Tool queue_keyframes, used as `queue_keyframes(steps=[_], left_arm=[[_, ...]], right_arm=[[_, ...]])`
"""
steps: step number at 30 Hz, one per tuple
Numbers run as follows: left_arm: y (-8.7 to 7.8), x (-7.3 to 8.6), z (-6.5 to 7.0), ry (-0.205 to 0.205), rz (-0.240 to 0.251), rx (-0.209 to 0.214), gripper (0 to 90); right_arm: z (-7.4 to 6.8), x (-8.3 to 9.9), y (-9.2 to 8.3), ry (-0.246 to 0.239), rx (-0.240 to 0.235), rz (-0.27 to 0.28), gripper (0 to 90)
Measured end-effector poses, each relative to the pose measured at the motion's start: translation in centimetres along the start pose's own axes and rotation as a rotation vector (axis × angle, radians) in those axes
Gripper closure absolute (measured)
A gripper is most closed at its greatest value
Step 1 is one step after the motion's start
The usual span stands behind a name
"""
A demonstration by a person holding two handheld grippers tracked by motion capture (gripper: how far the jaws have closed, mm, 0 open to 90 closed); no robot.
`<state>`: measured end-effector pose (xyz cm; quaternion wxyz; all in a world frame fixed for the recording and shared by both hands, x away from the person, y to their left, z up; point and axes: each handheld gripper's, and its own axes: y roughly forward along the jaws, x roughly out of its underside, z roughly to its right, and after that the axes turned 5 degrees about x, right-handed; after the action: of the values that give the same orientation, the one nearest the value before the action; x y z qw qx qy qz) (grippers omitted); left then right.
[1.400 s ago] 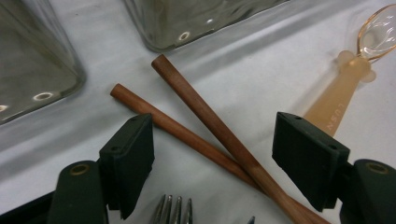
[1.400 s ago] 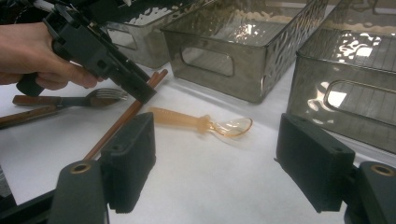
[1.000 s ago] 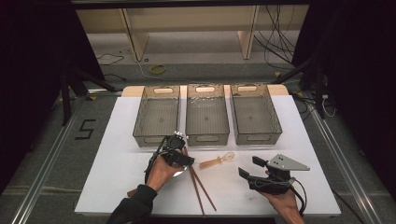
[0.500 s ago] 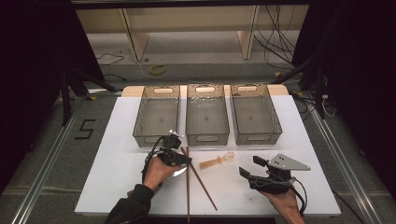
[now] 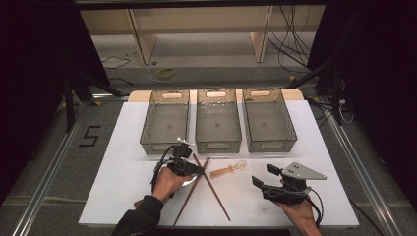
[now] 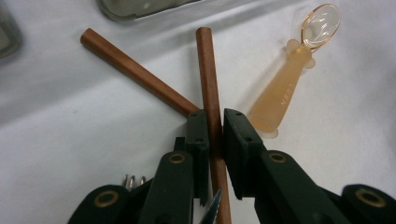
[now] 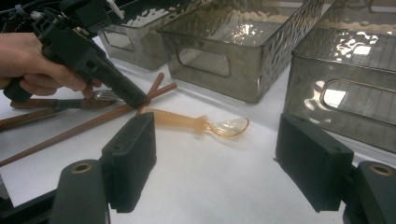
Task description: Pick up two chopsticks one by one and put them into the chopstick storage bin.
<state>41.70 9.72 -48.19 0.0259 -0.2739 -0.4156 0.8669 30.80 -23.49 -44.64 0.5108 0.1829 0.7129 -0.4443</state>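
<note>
Left gripper (image 6: 215, 135) has just been closing and now clamps one round brown chopstick (image 6: 211, 88), crossed over the other chopstick (image 6: 135, 71) on the white table (image 5: 123, 162); right gripper (image 7: 215, 163) hovers with jaws wide apart, holding nothing. Three smoky, ribbed plastic bins (image 5: 218, 123) behind look empty; an amber translucent spoon (image 6: 289, 79) lies just beside the chopsticks.

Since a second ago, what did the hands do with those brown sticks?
The left gripper has just been closing its fingers onto one brown wooden chopstick, which swung from beside its twin to cross over the other brown chopstick. The orange plastic spoon, three grey plastic bins and open right gripper stayed put.
</note>
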Motion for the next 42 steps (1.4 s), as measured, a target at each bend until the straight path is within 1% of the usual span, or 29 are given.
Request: queue_keyframes(steps=[3,5,7,8,9,11,12,14,16,18,19,22,24,26,27,28,29,30,32,33,34,36,37,40,41,42], left_arm=[[-0.1,0.0,0.1,0.009,0.011,-0.008,81.3],[-0.1,0.1,0.1,0.014,0.006,-0.004,81.5],[-0.1,0.1,0.2,0.031,0.000,-0.001,81.9],[0.0,0.0,0.3,0.031,-0.003,0.002,82.0],[0.0,0.1,0.4,0.036,0.004,0.001,82.1],[0.0,0.0,0.6,0.048,-0.003,0.005,82.3],[-0.1,0.0,0.7,0.054,0.003,0.003,82.4],[-0.1,-0.1,0.7,0.063,0.002,0.013,82.5],[-0.2,-0.1,1.0,0.071,0.012,0.021,82.5],[-0.3,-0.2,1.2,0.094,0.005,0.020,82.6],[-0.3,-0.3,1.4,0.099,0.005,0.023,82.7],[-0.5,-0.4,1.7,0.104,0.019,0.038,82.9],[-0.8,-0.6,1.9,0.104,0.027,0.060,82.9],[-1.2,-0.7,2.1,0.111,0.046,0.061,82.9],[-1.4,-0.7,2.2,0.111,0.048,0.071,83.0],[-1.6,-0.8,2.3,0.107,0.065,0.074,83.0],[-1.9,-0.9,2.5,0.119,0.066,0.074,83.0],[-2.2,-1.0,2.6,0.125,0.076,0.079,83.0],[-2.8,-1.3,2.7,0.131,0.089,0.089,83.0],[-3.1,-1.4,2.7,0.129,0.106,0.090,83.0],[-3.4,-1.6,2.7,0.130,0.105,0.096,83.0],[-4.0,-1.9,2.7,0.128,0.123,0.095,83.0],[-4.3,-2.1,2.6,0.139,0.124,0.098,83.0],[-5.6,-2.9,2.6,0.150,0.155,0.089,83.0],[-6.1,-3.2,2.6,0.146,0.172,0.086,83.0],[-6.5,-3.4,2.6,0.153,0.180,0.082,83.0]], right_arm=[[0.0,0.0,0.0,-0.001,0.002,0.000,29.7],[0.0,0.0,-0.1,-0.004,0.011,0.007,30.0],[0.1,0.0,-0.1,0.008,0.008,0.012,30.0],[0.1,0.0,-0.1,0.010,0.006,0.011,30.0],[0.1,0.0,-0.2,0.012,0.004,0.013,30.0],[0.1,0.0,-0.2,0.005,0.004,0.017,30.1],[0.0,0.0,-0.1,0.006,0.002,0.013,30.1],[0.1,0.0,-0.1,0.006,0.002,0.014,30.1],[0.1,0.0,-0.1,0.011,0.000,0.014,30.1],[0.1,0.0,-0.1,0.014,-0.001,0.016,30.1],[0.1,0.0,-0.1,0.015,-0.001,0.014,30.2],[0.1,0.0,-0.1,0.011,0.000,0.015,30.2],[0.2,0.0,-0.2,0.017,0.001,0.020,30.2],[0.2,0.0,-0.2,0.018,0.002,0.020,30.2],[0.2,0.0,-0.2,0.020,0.001,0.020,30.2],[0.2,0.0,-0.2,0.020,-0.001,0.021,30.2],[0.2,0.0,-0.2,0.019,0.000,0.022,30.2],[0.2,0.0,-0.2,0.019,-0.002,0.022,30.2],[0.2,0.0,-0.2,0.020,-0.002,0.022,30.2],[0.3,0.0,-0.2,0.025,-0.003,0.021,30.2],[0.3,0.0,-0.2,0.025,-0.003,0.021,30.2],[0.3,0.0,-0.2,0.026,-0.003,0.021,30.2],[0.3,0.0,-0.2,0.026,-0.003,0.021,30.2],[0.4,0.0,-0.2,0.027,-0.005,0.022,30.2],[0.3,0.0,-0.2,0.027,-0.005,0.020,30.2],[0.3,0.0,-0.2,0.027,-0.005,0.020,30.2]])
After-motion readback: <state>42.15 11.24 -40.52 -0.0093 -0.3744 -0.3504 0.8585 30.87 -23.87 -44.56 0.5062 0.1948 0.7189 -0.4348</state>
